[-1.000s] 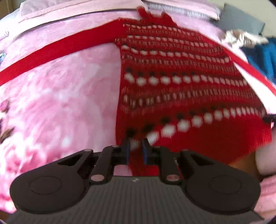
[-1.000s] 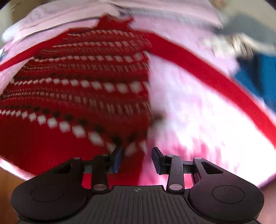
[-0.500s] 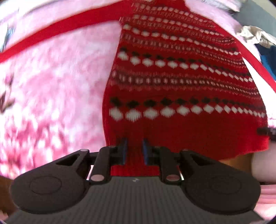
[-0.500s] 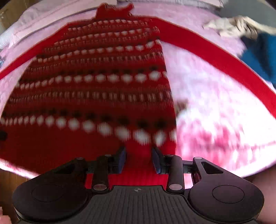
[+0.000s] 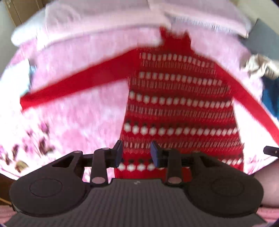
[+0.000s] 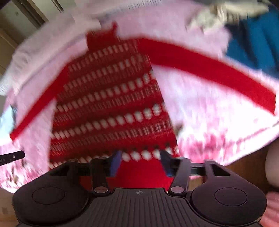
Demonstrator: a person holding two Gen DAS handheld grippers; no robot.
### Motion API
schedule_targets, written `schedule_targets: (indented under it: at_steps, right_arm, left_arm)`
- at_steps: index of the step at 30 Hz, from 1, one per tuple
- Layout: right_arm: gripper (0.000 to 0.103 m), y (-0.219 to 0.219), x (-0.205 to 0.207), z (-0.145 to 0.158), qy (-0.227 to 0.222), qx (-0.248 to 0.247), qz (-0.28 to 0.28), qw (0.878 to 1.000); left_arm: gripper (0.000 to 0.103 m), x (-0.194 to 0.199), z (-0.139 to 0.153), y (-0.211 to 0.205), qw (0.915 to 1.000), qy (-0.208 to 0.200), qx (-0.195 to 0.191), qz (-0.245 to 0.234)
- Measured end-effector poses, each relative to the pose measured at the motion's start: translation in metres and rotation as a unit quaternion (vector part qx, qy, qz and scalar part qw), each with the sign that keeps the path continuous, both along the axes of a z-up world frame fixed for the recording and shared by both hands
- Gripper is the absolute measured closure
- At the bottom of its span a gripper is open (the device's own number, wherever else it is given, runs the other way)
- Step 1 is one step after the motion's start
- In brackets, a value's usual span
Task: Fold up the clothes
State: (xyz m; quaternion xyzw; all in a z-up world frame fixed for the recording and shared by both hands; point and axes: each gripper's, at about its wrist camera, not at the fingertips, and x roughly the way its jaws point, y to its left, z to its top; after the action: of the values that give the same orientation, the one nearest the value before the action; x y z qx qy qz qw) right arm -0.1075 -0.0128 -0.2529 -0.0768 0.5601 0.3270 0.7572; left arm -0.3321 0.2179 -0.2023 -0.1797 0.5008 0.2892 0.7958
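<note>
A pink flowery bedspread (image 5: 73, 111) covers the whole surface, pretty washed out and smeared by motion blur in both wrist views. On it lies the red patterned sweater (image 5: 176, 104), spread flat with both sleeves out to the sides and the neck at the far end, near a pale pink pillow (image 5: 104, 19). The hem is cut off behind the gripper bodies (so its edge can't be made out). The left gripper (image 5: 136, 153) hangs over the sweater's lower left corner, jaws opening, pads clear of the knit with only fabric seen below. The right gripper (image 6: 140, 162) sits over the lower right corner, jaws also opening, nothing pinched. Far right, some blue cloth (image 6: 252, 45) and a crumpled beige thing (image 6: 218, 15) are too blurred to identify.
</note>
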Motion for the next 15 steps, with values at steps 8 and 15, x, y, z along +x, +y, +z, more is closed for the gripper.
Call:
schedule_targets:
  at_steps: [8,15]
  right_arm:
    - [0.044,0.009,-0.003,0.081,-0.059,0.036,0.024,0.997]
    - [0.044,-0.003,-0.024,0.088,-0.052,0.023,0.055,0.997]
  left_arm:
    - [0.061,0.010,0.067,-0.022,0.9981,-0.033,0.051,0.012]
    - [0.061,-0.003,0.086,-0.042,0.9966,-0.048,0.064,0.020]
